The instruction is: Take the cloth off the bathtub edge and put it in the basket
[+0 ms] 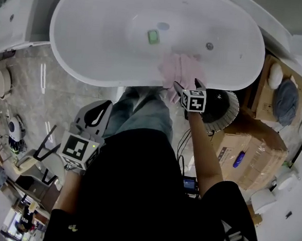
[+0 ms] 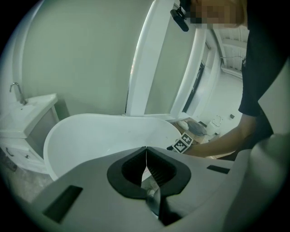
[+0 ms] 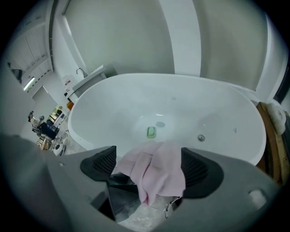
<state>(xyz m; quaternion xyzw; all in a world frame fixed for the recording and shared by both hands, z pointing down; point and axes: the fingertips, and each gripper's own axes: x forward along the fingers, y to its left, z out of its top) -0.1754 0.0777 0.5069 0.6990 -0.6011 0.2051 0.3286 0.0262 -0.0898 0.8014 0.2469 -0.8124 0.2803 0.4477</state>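
Grey marbled floor (image 1: 34,88) surrounded a white oval bathtub (image 1: 92,77). Over its near edge hung the cloth (image 1: 181,69), pale pink, soft and rumpled into loose folds. The right gripper (image 1: 188,85) straddled it, jaws spread wide with the cloth between them, unclamped. The left gripper (image 1: 103,109) hung apart from the tub, jaws together on nothing. Inside the tub lay a small green thing (image 1: 153,36) near the drain. The dark round basket (image 1: 225,109) stood just beside the right gripper; its contents could not be made out.
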